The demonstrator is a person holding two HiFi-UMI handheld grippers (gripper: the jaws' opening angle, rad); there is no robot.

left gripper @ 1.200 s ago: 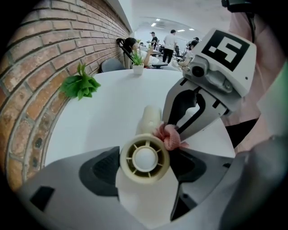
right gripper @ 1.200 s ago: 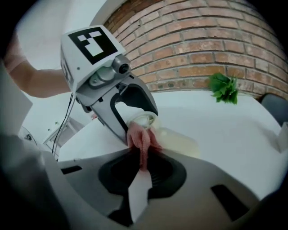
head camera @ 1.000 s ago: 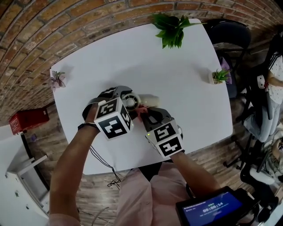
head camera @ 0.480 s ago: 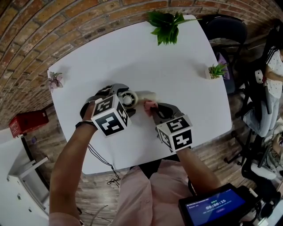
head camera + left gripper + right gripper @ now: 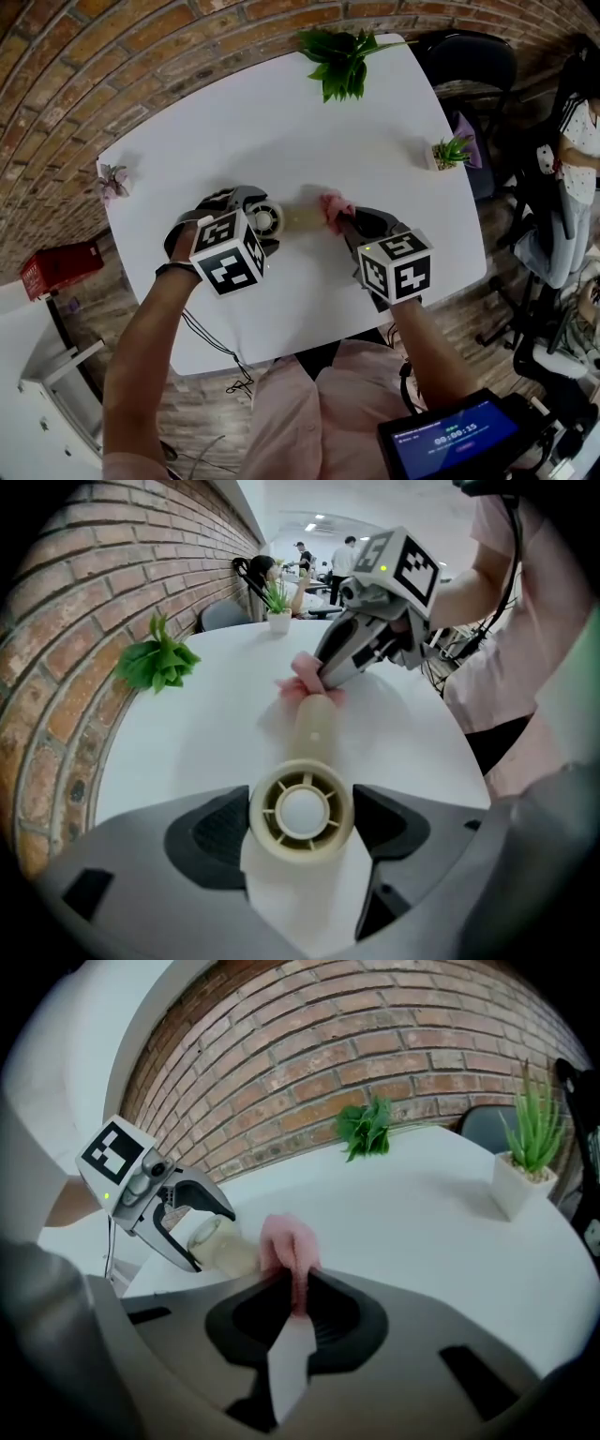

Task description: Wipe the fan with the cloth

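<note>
Even, bright indoor light; soft shadows; strong fisheye bending at edges.

fan lies sideways mid-desk, head end between the left tool's jaws, handle running right to the cloth, which is pinched in the right tool and touches the handle tip. leafy plant at the far edge, small pot at the right edge, tiny plant at the left edge.

Left gripper out front, jaws clamped either side of fan head. Right gripper angled inward toward left, jaws pinched tight on cloth. Both forearms bare, extended forward.
</note>
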